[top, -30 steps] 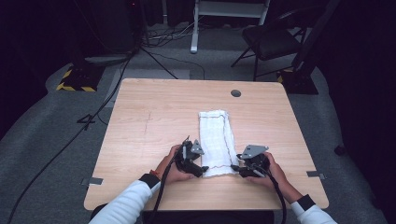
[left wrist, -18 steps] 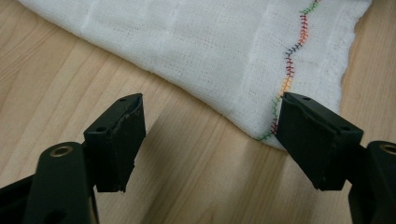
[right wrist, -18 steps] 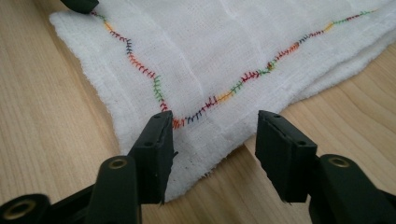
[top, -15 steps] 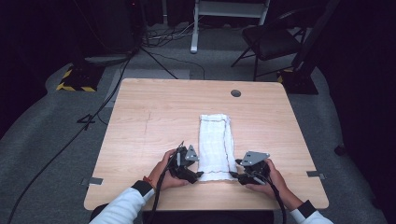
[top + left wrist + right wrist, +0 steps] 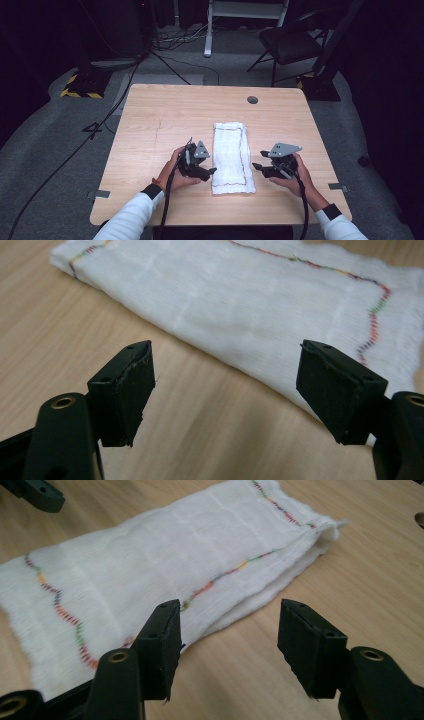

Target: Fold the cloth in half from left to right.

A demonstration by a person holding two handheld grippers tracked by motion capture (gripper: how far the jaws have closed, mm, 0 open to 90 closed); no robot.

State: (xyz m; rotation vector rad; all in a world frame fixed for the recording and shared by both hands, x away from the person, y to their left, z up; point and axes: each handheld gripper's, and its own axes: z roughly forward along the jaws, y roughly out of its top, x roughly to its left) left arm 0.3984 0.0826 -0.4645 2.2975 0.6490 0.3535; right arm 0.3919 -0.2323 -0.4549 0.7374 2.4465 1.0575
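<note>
White folded towel (image 5: pixel 231 157) between two open hand-held grippers, one each side.

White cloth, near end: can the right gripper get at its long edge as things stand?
Probably yes. The right gripper sits open just beside the white cloth, its fingers at the folded edge, with bare table between them and nothing in the way. The left gripper waits at the opposite edge.
</note>
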